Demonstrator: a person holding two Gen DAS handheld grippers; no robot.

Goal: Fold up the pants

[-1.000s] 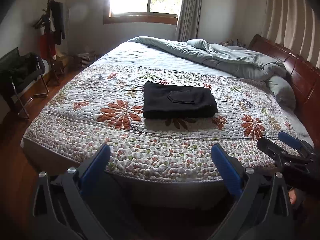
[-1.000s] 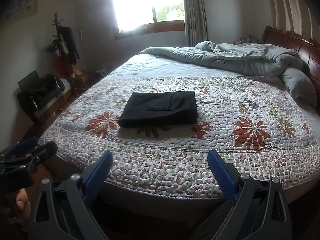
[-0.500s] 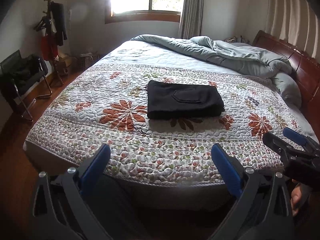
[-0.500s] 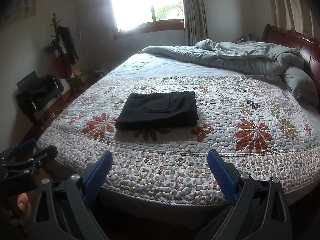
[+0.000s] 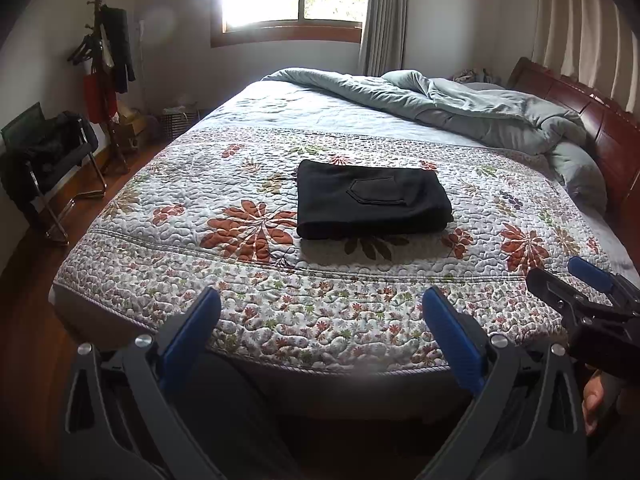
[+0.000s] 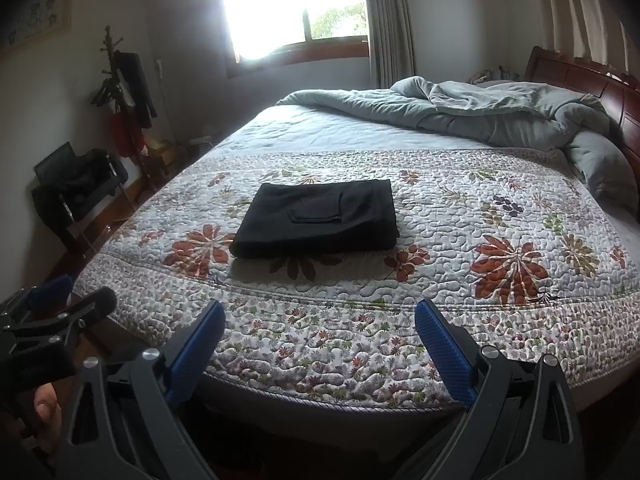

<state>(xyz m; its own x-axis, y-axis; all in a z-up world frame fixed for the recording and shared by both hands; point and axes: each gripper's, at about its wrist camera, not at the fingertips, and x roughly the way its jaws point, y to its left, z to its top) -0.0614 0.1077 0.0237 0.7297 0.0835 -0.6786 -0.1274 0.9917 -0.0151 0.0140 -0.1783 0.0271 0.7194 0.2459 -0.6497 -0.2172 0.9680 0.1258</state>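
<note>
Pants (image 5: 372, 206): black, folded to a neat rectangle, mid-quilt (image 5: 248, 304), seemingly finished. Left gripper (image 5: 320, 320) and right gripper (image 6: 320, 326): jaws wide, empty, off the bed's near edge. Best practice: keep clear, check edges align.

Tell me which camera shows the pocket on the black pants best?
The left wrist view: the pocket on the folded pants shows its whole stitched outline. The right wrist view shows the pocket darker and fainter.
</note>
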